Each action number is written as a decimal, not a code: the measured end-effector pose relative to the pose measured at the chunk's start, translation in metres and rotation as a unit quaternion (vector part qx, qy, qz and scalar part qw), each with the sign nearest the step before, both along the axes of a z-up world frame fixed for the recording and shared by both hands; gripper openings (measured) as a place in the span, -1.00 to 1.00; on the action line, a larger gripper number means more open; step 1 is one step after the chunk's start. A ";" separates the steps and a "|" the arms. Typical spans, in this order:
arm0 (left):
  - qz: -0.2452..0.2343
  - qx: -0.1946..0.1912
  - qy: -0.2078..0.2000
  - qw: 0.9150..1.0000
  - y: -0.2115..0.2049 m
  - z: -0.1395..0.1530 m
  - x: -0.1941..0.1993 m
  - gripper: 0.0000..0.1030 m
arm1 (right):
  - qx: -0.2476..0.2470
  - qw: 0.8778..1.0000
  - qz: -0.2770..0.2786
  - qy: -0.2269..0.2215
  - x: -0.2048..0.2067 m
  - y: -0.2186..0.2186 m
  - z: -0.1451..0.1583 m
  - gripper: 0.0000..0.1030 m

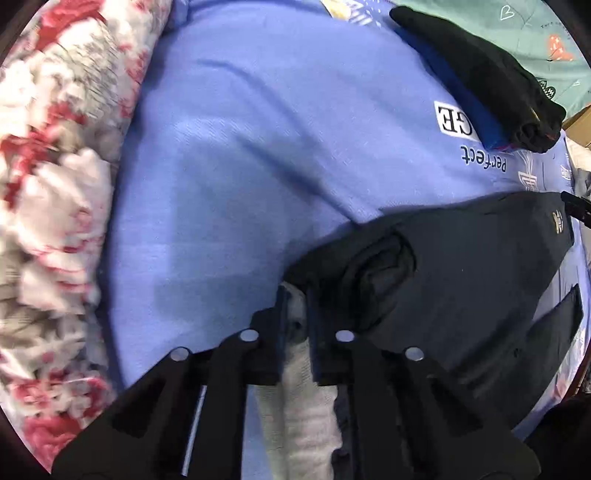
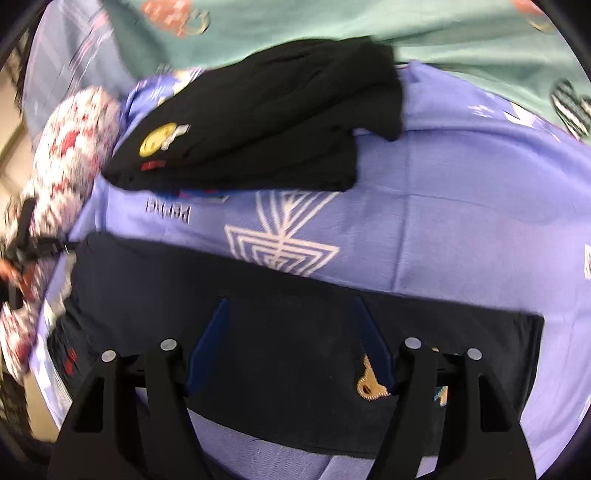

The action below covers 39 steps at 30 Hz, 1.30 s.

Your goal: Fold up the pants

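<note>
Left gripper [image 1: 295, 317], lower middle of the left wrist view: matte black plastic, two forked arms spreading toward the bottom corners, four round silver rivets in a row, dark blue pads on the inner faces of the fingers [image 1: 282, 314]. Right gripper [image 2: 291, 343], bottom of the right wrist view: same black forked arms, four silver rivets, navy blue wedge-shaped fingers [image 2: 212, 332].

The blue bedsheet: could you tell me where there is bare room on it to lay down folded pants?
The widest free patch of the blue bedsheet lies between the red-and-white floral quilt and the dark navy pants. A narrower strip runs between the pants and the black folded garment pile. Around that pile and the teal patterned cover it is crowded.
</note>
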<state>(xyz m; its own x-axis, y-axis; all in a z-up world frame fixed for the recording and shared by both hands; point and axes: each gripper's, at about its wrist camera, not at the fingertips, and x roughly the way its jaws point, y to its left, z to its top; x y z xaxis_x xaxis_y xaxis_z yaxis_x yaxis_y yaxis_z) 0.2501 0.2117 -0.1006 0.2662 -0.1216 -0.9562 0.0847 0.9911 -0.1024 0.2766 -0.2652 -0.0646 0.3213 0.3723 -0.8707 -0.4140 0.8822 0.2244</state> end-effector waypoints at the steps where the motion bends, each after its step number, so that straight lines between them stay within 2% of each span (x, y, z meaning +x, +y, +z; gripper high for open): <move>1: -0.002 -0.005 -0.008 1.000 0.002 0.006 -0.005 -0.84 | -0.005 1.000 0.016 0.002 0.001 0.007 -0.003 0.35; 5: -0.008 -0.031 -0.041 0.999 0.004 0.033 -0.021 -0.84 | -0.032 0.995 0.091 0.004 0.009 0.039 -0.013 0.35; 10: -0.014 -0.061 -0.074 0.995 -0.003 0.060 -0.055 -0.84 | -0.071 0.979 0.191 0.013 0.018 0.078 -0.027 0.29; 13: -0.018 -0.072 -0.088 0.993 -0.007 0.070 -0.076 -0.84 | -0.086 0.972 0.219 0.011 0.025 0.092 -0.030 0.24; 16: -0.023 -0.084 -0.101 0.991 -0.014 0.081 -0.088 -0.84 | -0.086 0.967 0.239 0.025 0.032 0.100 -0.036 0.02; 21: -0.021 -0.105 -0.128 0.986 -0.014 0.101 -0.118 -0.84 | -0.097 0.959 0.267 0.027 0.033 0.111 -0.036 -0.15; 22: -0.019 -0.109 -0.133 0.985 -0.014 0.105 -0.121 -0.84 | -0.099 0.957 0.271 0.027 0.032 0.112 -0.036 -0.30; 23: -0.016 -0.115 -0.139 0.983 -0.014 0.109 -0.126 -0.84 | -0.102 0.955 0.276 0.026 0.031 0.113 -0.036 -0.55; 25: -0.009 -0.119 -0.143 0.982 -0.011 0.111 -0.131 -0.84 | -0.105 0.954 0.279 0.034 0.030 0.114 -0.037 -0.86; 29: 0.005 -0.113 -0.128 0.985 -0.007 0.103 -0.130 -0.84 | -0.074 0.960 0.265 0.049 0.028 0.105 -0.027 -0.93; 33: 0.020 -0.119 -0.132 0.984 -0.001 0.105 -0.131 -0.84 | 0.003 0.972 0.228 0.048 0.016 0.069 0.013 -0.93; 36: 0.017 -0.124 -0.137 0.983 0.001 0.113 -0.142 -0.84 | 0.066 0.972 0.220 0.050 -0.023 0.037 0.047 -0.93; 39: 0.019 -0.134 -0.133 0.982 0.003 0.115 -0.159 -0.84 | 0.100 0.967 0.223 0.067 -0.075 0.017 0.059 -0.93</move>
